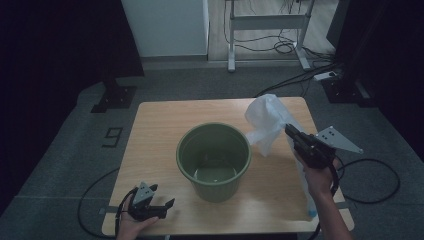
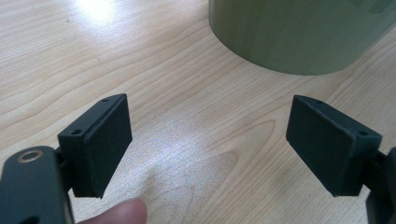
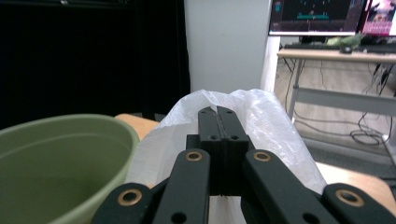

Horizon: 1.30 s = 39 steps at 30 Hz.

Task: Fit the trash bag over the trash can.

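High view shows my right tongs (image 1: 291,131) up in the air, pinched tight on a thin white plastic bag (image 1: 265,122). The bag bunches up above the tips and a long tail of it hangs down past my right hand (image 1: 318,175) to the table's (image 1: 155,145) near edge.

What could go wrong? I think the bag could slip out — it is thin and slick, and my tongs only pinch a small fold of it. The hanging tail could also catch on the table edge, or drag. And if I swing the bag over too low, it might bump the rim of the green bucket (image 1: 214,160) and push it, since the bucket looks light and has very little in it.

Where is the bag from my tongs? In the right gripper view the two black jaws are pressed together with the bag puffing up behind and around them, and the green bucket sits low at the left, close by. So the bag is just right of the bucket and a bit higher than its rim.

My left tongs (image 1: 167,205) rest near the front left corner — jaws wide apart, nothing in them, the bucket's side just ahead.
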Tool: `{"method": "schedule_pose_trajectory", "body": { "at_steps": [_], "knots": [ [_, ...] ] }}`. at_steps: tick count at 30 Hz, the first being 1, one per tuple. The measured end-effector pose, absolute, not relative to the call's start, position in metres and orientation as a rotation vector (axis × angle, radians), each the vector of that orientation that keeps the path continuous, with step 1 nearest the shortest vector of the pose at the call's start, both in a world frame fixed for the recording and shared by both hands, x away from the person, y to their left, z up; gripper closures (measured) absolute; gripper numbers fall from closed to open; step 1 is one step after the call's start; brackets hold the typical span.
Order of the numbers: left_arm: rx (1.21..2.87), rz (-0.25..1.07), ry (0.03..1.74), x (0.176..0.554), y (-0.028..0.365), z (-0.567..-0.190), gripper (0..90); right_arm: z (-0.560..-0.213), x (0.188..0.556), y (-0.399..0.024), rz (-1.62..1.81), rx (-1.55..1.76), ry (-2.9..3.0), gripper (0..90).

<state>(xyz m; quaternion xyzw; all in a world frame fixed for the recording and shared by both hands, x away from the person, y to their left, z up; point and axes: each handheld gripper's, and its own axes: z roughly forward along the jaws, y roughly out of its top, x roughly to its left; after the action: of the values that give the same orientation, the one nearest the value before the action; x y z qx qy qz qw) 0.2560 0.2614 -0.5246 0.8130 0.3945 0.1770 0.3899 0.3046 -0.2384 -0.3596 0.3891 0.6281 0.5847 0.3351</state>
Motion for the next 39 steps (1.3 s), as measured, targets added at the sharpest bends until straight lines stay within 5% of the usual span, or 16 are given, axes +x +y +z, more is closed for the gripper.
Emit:
{"method": "schedule_pose_trajectory", "body": {
  "at_steps": [39],
  "knots": [
    [2.051,0.439,1.002,0.256,0.262,-0.524,13.8,-0.311,0.256,-0.204,1.673,0.775,1.610,89.2]
  ]
}}
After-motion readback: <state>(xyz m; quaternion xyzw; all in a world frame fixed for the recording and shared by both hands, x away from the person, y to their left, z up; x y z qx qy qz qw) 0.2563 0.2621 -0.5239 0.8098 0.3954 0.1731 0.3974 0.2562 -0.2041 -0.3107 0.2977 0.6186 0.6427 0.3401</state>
